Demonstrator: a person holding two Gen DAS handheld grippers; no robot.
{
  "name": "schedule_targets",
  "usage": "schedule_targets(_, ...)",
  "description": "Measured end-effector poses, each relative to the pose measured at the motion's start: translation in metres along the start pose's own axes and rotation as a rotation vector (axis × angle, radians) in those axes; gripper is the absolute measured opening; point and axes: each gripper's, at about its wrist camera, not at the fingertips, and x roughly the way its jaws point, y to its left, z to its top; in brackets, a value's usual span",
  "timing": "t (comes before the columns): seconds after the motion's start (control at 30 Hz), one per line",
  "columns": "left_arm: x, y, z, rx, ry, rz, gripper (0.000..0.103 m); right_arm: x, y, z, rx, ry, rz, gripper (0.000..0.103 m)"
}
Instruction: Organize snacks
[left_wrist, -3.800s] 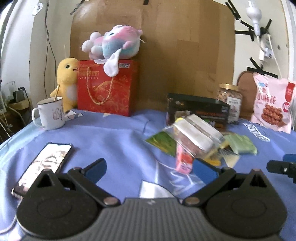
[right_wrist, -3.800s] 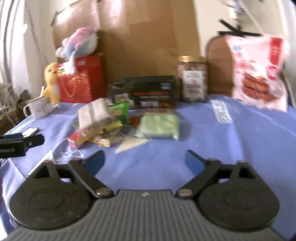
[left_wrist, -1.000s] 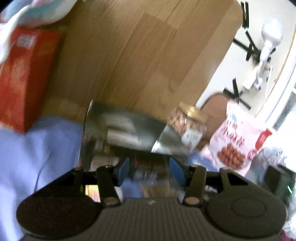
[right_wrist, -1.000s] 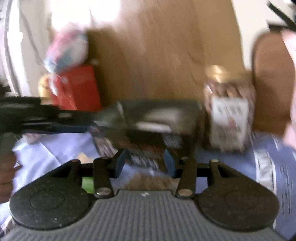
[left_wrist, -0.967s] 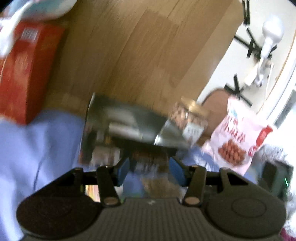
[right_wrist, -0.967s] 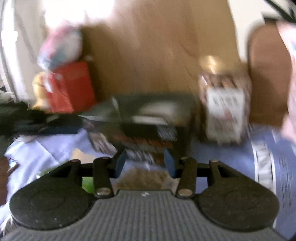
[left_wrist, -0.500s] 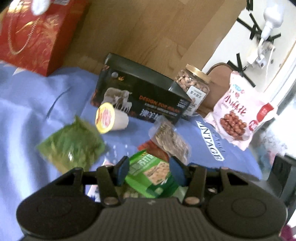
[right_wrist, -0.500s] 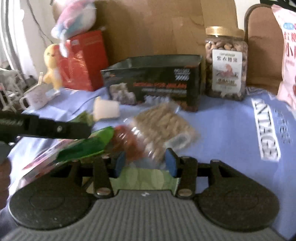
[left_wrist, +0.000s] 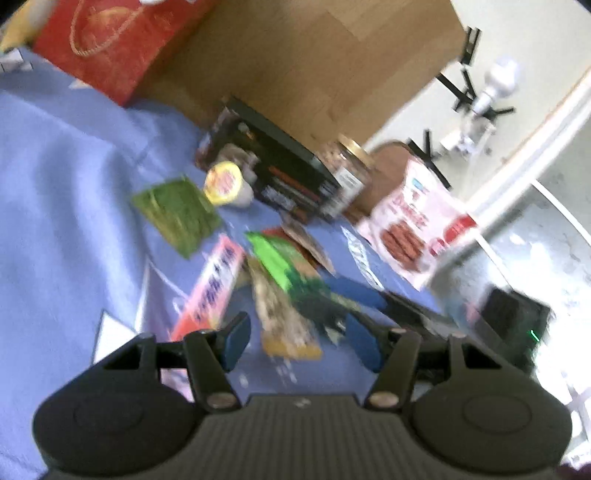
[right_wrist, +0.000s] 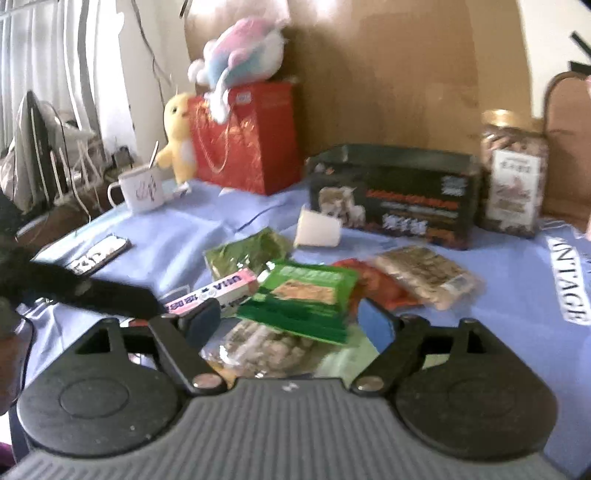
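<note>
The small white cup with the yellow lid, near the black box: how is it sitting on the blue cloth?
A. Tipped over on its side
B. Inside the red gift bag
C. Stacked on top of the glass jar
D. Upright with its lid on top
A: the white cup lies on its side on the blue cloth before the black box, its yellow lid facing sideways.

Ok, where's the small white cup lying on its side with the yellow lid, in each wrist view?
Left wrist: the white cup with the yellow lid lies upper centre-left, lid toward the camera, right of the dark green packet.
Right wrist: the cup lies centre, its white side showing, the lid turned away.
Shared landmark: the long black printed box stands just behind the cup in both views.
</note>
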Motion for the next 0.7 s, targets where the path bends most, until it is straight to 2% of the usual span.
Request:
schedule_targets(0.1,0.005,0.007,-0.004,-0.004,0.026,0.030,0.054,0.013,0.001,-0.001,-0.015,0.021,-0.035,0.084)
schedule_targets(0.13,0.006,0.011,-0.003,-0.026,0.028,0.020,0.054,0.017,-0.002,-0.002,-0.009,0.029,-0.039,0.075)
schedule_targets(0.17,0.007,0.012,-0.002,-0.028,0.022,0.019,0.054,0.019,-0.004,-0.002,0.002,0.036,-0.030,0.073)
schedule_targets(0.3,0.012,0.009,0.005,0.018,0.003,0.085,0.055,0.012,-0.007,-0.006,0.005,0.024,-0.057,0.070)
schedule_targets(0.37,0.016,0.004,0.006,0.043,0.004,0.111,0.058,0.003,-0.006,-0.008,-0.012,0.019,-0.073,0.044)
schedule_targets(0.4,0.017,0.002,0.006,0.053,0.005,0.117,0.060,-0.001,-0.006,-0.009,-0.028,0.020,-0.090,0.020)
schedule_targets(0.47,0.019,-0.004,0.005,0.083,0.007,0.131,0.065,-0.014,-0.012,-0.013,-0.036,0.022,-0.085,0.017)
schedule_targets(0.53,0.018,-0.008,0.006,0.112,0.002,0.139,0.066,-0.025,-0.017,-0.016,-0.036,0.034,-0.095,0.020)
schedule_targets(0.63,0.009,-0.012,0.011,0.128,-0.061,0.183,0.066,-0.039,-0.015,-0.017,-0.045,-0.002,-0.113,0.025)
schedule_targets(0.7,0.003,-0.010,0.015,0.115,-0.096,0.243,0.066,-0.045,-0.009,-0.013,-0.061,-0.032,-0.081,0.025)
